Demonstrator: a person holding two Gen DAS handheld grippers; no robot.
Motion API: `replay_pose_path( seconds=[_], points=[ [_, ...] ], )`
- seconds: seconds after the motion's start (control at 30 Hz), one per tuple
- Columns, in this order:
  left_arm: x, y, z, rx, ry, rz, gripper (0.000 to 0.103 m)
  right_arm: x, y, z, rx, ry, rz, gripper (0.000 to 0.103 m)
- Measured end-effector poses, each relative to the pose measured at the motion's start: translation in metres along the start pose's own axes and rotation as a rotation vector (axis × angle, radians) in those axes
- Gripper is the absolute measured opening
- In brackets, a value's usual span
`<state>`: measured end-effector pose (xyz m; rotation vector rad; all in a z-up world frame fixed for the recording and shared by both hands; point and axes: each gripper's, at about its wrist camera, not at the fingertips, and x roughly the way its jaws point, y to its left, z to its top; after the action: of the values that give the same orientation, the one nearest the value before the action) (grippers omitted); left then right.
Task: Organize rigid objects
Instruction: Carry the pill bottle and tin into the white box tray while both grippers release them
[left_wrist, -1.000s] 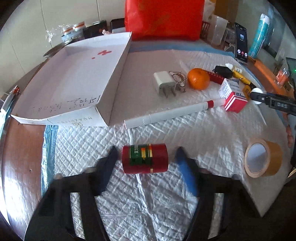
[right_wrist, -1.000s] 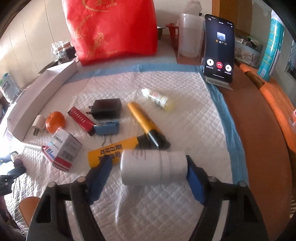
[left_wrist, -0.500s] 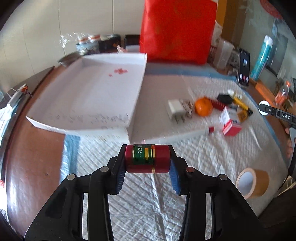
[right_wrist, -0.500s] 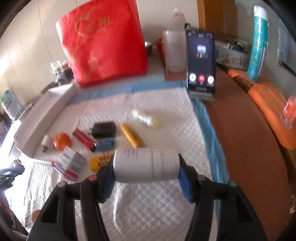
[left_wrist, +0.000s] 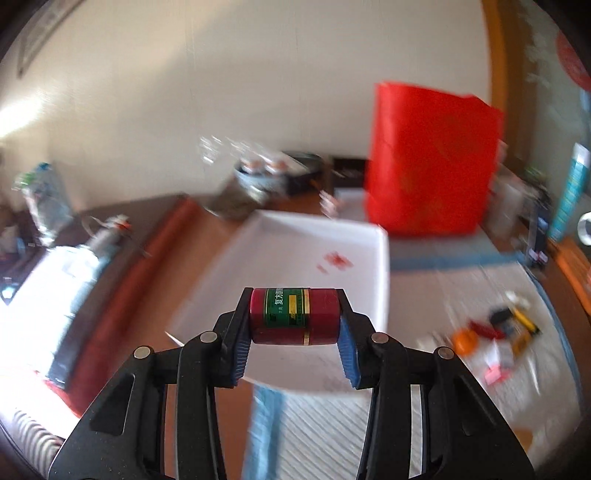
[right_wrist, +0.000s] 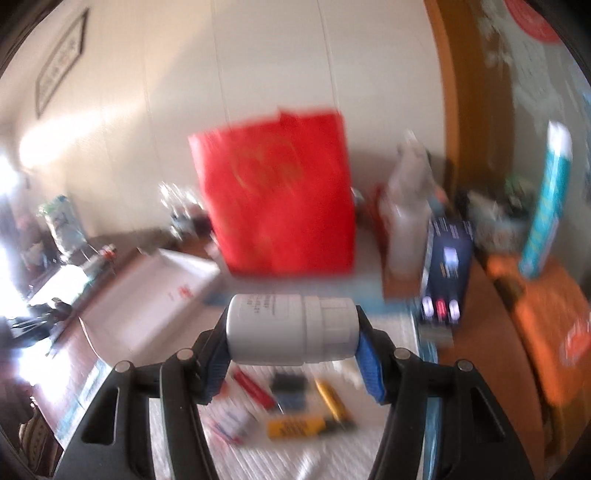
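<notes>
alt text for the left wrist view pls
The left gripper clamps a red bottle with a green label sideways, lifted in front of an open white box. A red bag stands behind; the picture is motion-blurred.

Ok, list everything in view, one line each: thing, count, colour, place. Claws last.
red jar: 1, red with green label, clamped sideways in left claw
white bottle: 1, white, clamped sideways in right claw
shallow box: 1, white with red cross, left on table
gift bag: 1, red, table's far end
phone: 1, dark, propped right of bag
small items: several, blurred, on quilted mat
left claw: black, blue pads
right claw: same
</notes>
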<state>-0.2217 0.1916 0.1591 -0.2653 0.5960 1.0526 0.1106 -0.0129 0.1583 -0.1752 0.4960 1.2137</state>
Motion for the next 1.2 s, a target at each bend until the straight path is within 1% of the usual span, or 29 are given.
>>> replay_pose_path(
  seconds=[0.07, 0.2, 0.27, 0.33, 0.4, 0.5, 0.53, 0.6, 0.63, 0.7, 0.73, 0.8, 0.87, 0.97, 1.1, 1.2],
  points=[
    [-0.001, 0.007, 0.015, -0.009, -0.025, 0.041, 0.040, -0.007, 0.012, 0.025, -0.029, -0.060, 0.022, 0.060],
    [-0.002, 0.020, 0.042, -0.044, -0.053, 0.082, 0.040, -0.021, 0.040, 0.073, -0.103, -0.176, 0.061, 0.060],
    [-0.001, 0.023, 0.051, -0.061, -0.064, 0.088, 0.040, -0.026, 0.055, 0.095, -0.139, -0.238, 0.084, 0.060],
    [0.002, 0.026, 0.057, -0.079, -0.069, 0.084, 0.040, -0.028, 0.071, 0.111, -0.165, -0.278, 0.112, 0.060],
    [0.006, 0.027, 0.058, -0.101, -0.063, 0.075, 0.040, -0.019, 0.088, 0.119, -0.175, -0.282, 0.162, 0.060],
    [0.024, 0.026, 0.053, -0.137, -0.023, 0.051, 0.040, 0.012, 0.117, 0.113, -0.195, -0.221, 0.241, 0.060],
    [0.031, 0.025, 0.052, -0.147, -0.003, 0.044, 0.040, 0.027, 0.125, 0.110, -0.193, -0.181, 0.267, 0.060],
    [0.053, 0.025, 0.045, -0.169, 0.044, 0.035, 0.040, 0.070, 0.140, 0.097, -0.160, -0.056, 0.345, 0.060],
    [0.065, 0.024, 0.040, -0.176, 0.071, 0.032, 0.040, 0.085, 0.146, 0.094, -0.145, -0.005, 0.370, 0.060],
    [0.094, 0.025, 0.026, -0.188, 0.145, 0.039, 0.040, 0.134, 0.161, 0.072, -0.119, 0.134, 0.421, 0.060],
    [0.106, 0.025, 0.019, -0.191, 0.175, 0.046, 0.040, 0.148, 0.168, 0.062, -0.115, 0.174, 0.427, 0.060],
    [0.133, 0.029, 0.002, -0.213, 0.248, 0.067, 0.040, 0.187, 0.184, 0.032, -0.119, 0.284, 0.439, 0.060],
    [0.152, 0.034, -0.011, -0.231, 0.298, 0.084, 0.040, 0.210, 0.199, 0.011, -0.134, 0.358, 0.450, 0.060],
    [0.168, 0.038, -0.023, -0.245, 0.341, 0.093, 0.040, 0.229, 0.223, -0.013, -0.180, 0.424, 0.463, 0.060],
    [0.180, 0.040, -0.031, -0.252, 0.366, 0.110, 0.040, 0.242, 0.225, -0.031, -0.216, 0.463, 0.461, 0.060],
    [0.184, 0.043, -0.035, -0.269, 0.366, 0.116, 0.042, 0.246, 0.220, -0.034, -0.215, 0.465, 0.457, 0.060]
  ],
)
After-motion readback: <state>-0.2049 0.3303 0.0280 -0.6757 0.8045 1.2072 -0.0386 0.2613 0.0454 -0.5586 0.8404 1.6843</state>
